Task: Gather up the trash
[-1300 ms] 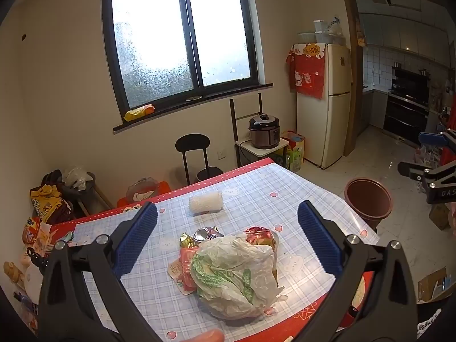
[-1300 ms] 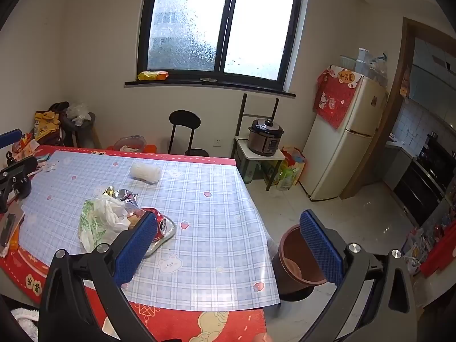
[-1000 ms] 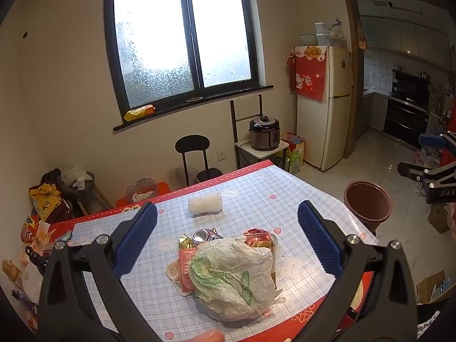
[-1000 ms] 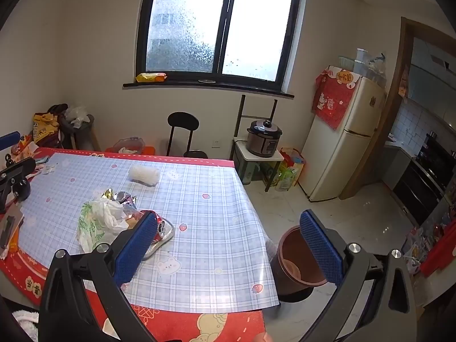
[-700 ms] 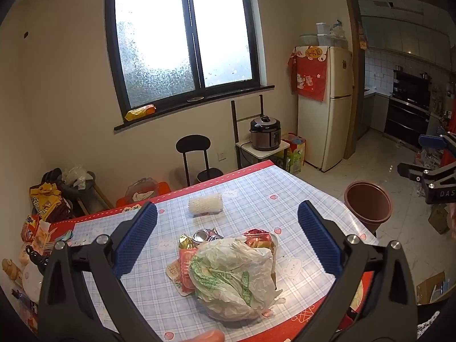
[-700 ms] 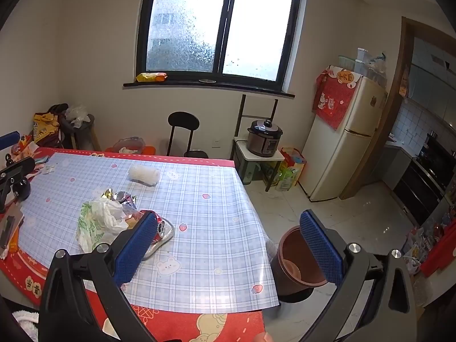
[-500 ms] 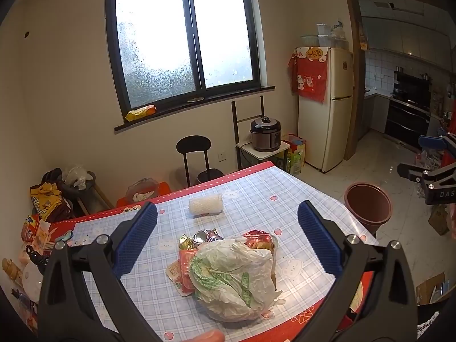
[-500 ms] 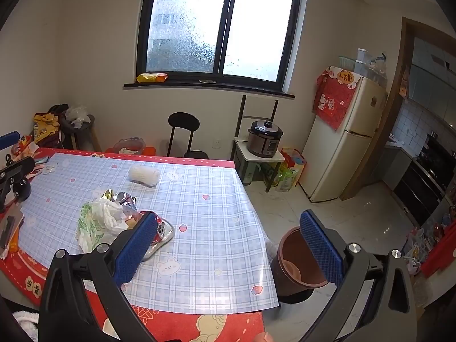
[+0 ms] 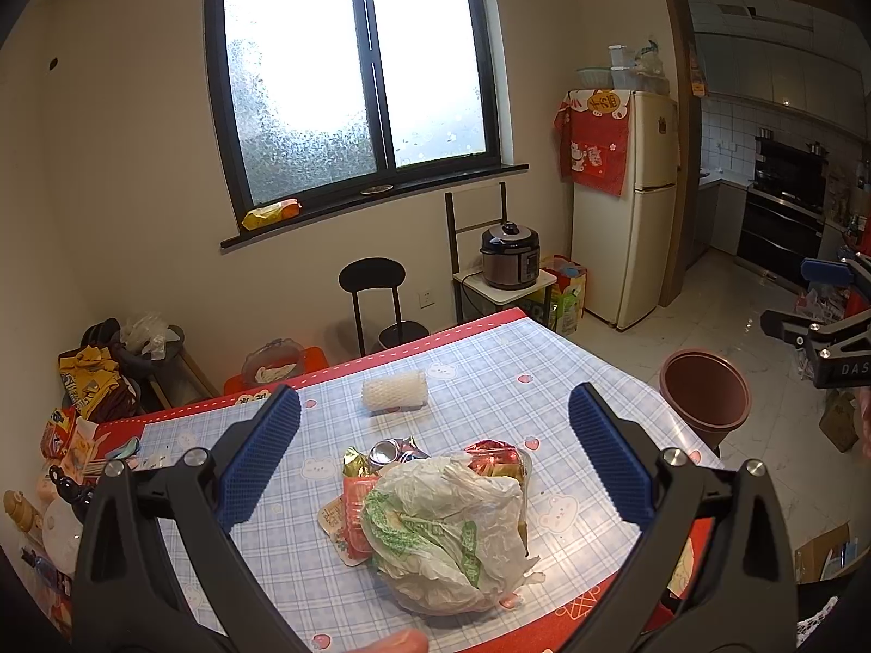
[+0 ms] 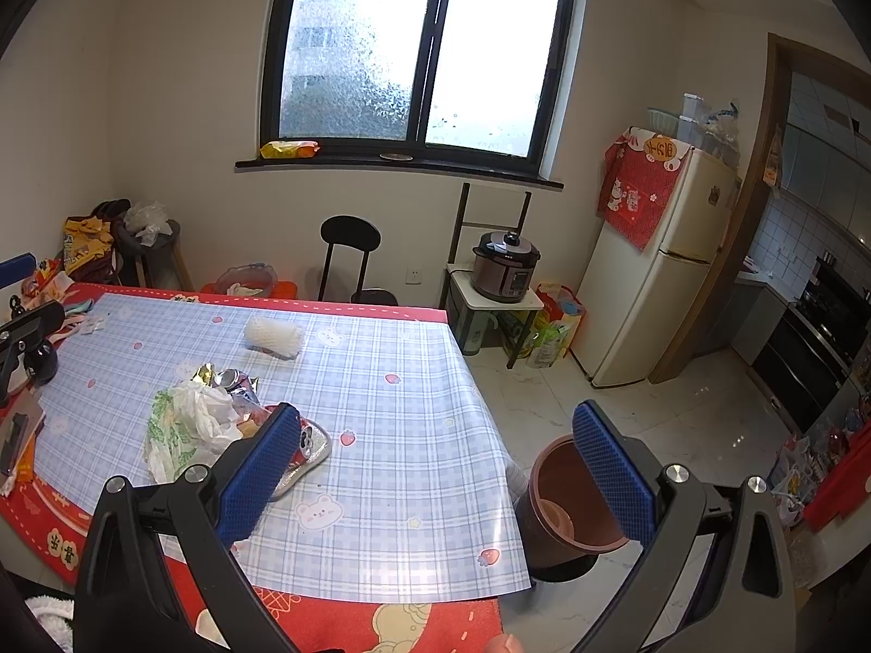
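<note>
Both wide, nothing held. Drop left gripper point(image 9: 435, 457) straight onto crumpled plastic bag point(image 9: 446, 533), pinch top folds; wrappers, prob. crushed can point(image 9: 387, 449) loose beneath. Bin point(image 10: 571, 500) by right gripper point(image 10: 435, 462).

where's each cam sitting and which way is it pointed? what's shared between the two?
Left wrist: on the left gripper, above the table's near edge, looking down over the trash pile toward the window; its own open blue-padded fingers show, the right gripper at far right.
Right wrist: on the right gripper, near the table's corner, facing the bin and fridge; own open fingers show.
Shared: trash pile, white foam roll, bin, window, fridge.
</note>
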Demonstrator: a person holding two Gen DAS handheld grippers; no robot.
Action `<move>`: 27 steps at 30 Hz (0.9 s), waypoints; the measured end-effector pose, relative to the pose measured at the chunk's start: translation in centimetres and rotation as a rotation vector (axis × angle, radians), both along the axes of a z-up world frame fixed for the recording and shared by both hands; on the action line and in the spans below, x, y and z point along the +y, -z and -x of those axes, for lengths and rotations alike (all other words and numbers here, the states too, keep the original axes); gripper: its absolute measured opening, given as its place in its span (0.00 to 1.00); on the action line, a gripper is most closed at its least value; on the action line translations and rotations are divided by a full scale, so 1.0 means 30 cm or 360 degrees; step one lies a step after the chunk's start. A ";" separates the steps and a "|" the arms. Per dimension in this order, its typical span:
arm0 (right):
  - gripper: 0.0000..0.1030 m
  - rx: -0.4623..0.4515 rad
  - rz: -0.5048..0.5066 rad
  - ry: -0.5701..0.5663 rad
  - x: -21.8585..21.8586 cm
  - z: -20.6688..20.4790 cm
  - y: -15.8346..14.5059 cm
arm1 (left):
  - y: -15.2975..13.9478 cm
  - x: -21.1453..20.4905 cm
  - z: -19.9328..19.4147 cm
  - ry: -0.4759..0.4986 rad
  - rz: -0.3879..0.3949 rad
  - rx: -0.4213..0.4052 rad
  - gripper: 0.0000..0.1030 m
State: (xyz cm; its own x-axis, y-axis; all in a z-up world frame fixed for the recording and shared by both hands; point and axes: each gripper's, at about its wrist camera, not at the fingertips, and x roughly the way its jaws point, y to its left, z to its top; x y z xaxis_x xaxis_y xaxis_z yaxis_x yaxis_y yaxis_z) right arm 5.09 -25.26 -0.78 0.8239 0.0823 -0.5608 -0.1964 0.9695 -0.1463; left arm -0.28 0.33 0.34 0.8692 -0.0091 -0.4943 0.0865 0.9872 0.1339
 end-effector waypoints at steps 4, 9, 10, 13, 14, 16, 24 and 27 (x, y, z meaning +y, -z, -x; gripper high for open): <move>0.96 0.0000 0.0001 0.0000 0.001 -0.005 0.003 | 0.002 0.000 0.000 0.0001 0.0001 -0.0001 0.95; 0.96 -0.0001 0.0001 0.0000 0.002 -0.006 0.002 | 0.001 0.001 0.000 0.0000 0.0004 0.0000 0.95; 0.96 -0.0001 0.0001 -0.0001 0.002 -0.006 0.002 | 0.001 0.001 0.000 0.0000 0.0004 0.0000 0.95; 0.96 -0.0001 0.0000 0.0000 0.001 -0.005 0.002 | 0.002 0.002 0.000 0.0000 0.0004 -0.0001 0.95; 0.96 -0.0001 0.0001 0.0000 0.002 -0.005 0.002 | 0.002 0.002 0.000 0.0000 0.0005 -0.0002 0.95; 0.96 -0.0002 0.0000 0.0002 0.000 -0.007 0.001 | 0.000 0.003 -0.007 -0.0001 0.0006 0.0000 0.95; 0.96 -0.0002 -0.0001 -0.0001 -0.001 -0.016 0.000 | 0.000 0.003 -0.008 -0.0003 0.0008 0.0000 0.95; 0.96 -0.0002 0.0000 -0.0001 0.001 -0.016 0.002 | -0.006 0.000 -0.013 -0.0002 0.0011 0.0000 0.95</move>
State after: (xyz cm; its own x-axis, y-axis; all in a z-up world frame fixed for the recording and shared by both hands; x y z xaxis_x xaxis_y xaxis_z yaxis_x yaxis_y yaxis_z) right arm 5.56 -25.24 -0.83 0.8247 0.0828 -0.5595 -0.1967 0.9695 -0.1464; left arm 0.10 0.32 0.51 0.8692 -0.0112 -0.4944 0.0850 0.9882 0.1272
